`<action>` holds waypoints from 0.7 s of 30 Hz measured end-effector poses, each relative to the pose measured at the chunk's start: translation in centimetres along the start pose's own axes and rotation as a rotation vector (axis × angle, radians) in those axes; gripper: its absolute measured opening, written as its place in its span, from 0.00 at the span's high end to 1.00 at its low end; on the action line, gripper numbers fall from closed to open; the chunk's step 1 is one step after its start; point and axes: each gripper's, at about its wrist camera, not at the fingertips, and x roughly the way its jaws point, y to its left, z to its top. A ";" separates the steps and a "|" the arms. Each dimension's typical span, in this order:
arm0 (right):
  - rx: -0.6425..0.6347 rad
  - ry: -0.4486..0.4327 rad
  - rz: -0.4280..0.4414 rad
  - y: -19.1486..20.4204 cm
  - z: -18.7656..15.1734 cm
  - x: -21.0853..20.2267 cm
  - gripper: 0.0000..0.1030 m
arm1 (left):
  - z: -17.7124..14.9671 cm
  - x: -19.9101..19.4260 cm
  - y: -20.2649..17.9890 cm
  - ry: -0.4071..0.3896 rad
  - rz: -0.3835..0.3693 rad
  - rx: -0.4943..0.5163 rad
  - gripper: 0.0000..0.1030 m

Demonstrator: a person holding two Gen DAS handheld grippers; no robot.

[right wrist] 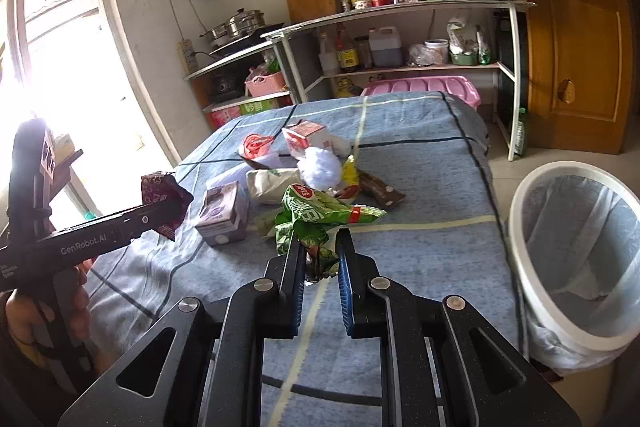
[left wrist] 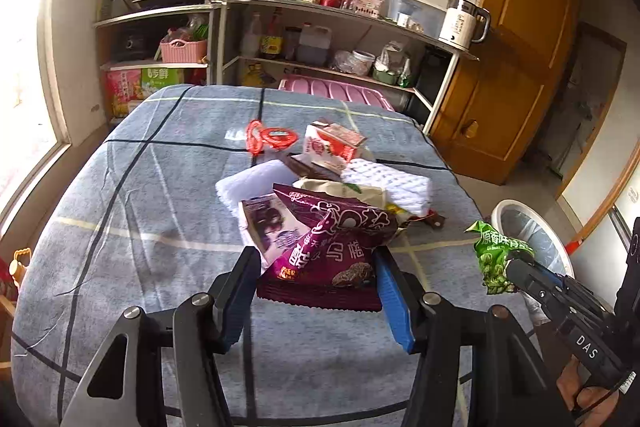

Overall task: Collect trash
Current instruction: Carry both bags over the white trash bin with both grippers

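My left gripper [left wrist: 316,263] is shut on a maroon snack bag [left wrist: 332,239] and holds it just above the pile of trash on the bed. From the right wrist view the same gripper [right wrist: 172,211] hangs at the left with the maroon bag [right wrist: 160,187] in the air. My right gripper [right wrist: 320,241] is shut on a crumpled green snack bag [right wrist: 316,211], lifted off the cover; it also shows at the right edge [left wrist: 512,267] with the green bag [left wrist: 492,255]. A white-rimmed bin [right wrist: 520,247] with a clear liner stands on the floor right of the bed.
On the blue checked bed cover [left wrist: 140,207] lie a red-and-white carton [right wrist: 306,141], a small purple box [right wrist: 224,215], a beige bag [right wrist: 272,185], white tissue [right wrist: 320,167], a brown wrapper [right wrist: 380,191] and a red bag [right wrist: 254,145]. Kitchen shelves [right wrist: 400,7] stand behind, a wooden door [right wrist: 576,47] to the right.
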 end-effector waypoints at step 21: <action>0.165 -0.062 -0.287 -14.4 1.0 -6.9 0.85 | 1.3 5.5 -19.7 0.045 -0.257 0.261 0.44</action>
